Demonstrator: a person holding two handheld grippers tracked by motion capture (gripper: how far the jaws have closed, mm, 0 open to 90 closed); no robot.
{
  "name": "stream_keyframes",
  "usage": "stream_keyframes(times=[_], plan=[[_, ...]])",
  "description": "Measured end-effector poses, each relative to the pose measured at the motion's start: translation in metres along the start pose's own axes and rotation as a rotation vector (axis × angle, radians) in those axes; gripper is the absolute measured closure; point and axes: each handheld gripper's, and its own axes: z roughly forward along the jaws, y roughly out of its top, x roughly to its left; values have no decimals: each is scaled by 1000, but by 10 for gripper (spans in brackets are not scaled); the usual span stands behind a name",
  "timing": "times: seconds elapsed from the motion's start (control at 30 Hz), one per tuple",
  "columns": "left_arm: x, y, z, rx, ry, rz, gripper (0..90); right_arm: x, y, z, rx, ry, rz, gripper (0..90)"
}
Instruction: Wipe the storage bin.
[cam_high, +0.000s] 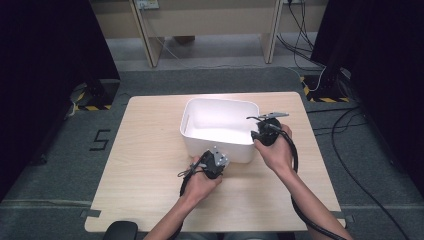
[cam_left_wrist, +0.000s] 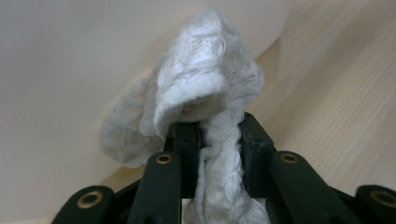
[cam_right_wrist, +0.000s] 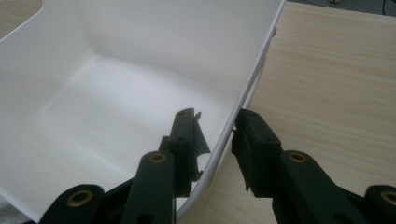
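A white plastic tub stands on the wooden table. My left gripper is low at the tub's near outer wall. In the left gripper view, my left gripper is shut on a bunched white cloth that lies against that wall. My right gripper is at the tub's front right corner. In the right gripper view it straddles the tub's side wall, one jaw inside and one outside, closed on the rim. The tub's inside is bare.
Bare tabletop lies to the left of the tub and in front of it. Black cables trail from both grippers along the forearms. Beyond the table are grey carpet, wooden furniture legs and floor cables.
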Motion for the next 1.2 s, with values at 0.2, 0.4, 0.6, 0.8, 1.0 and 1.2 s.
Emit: stream_keyframes(times=[0.2,0.4,0.6,0.8,1.0,1.2], plan=[[1,-2,4,15,-1,-5,725,0,0,0,0,2,0,685],[2,-3,7,25,-3,-8,725,1,0,0,0,3,0,681],[2,-4,9,34,-3,-12,725,1,0,0,1,4,9,681],[2,-3,9,33,-4,-15,725,2,0,0,2,5,12,681],[1,-2,9,36,-3,-13,725,2,0,0,1,3,11,682],[-3,2,9,29,-11,-7,725,2,0,0,3,3,8,681]])
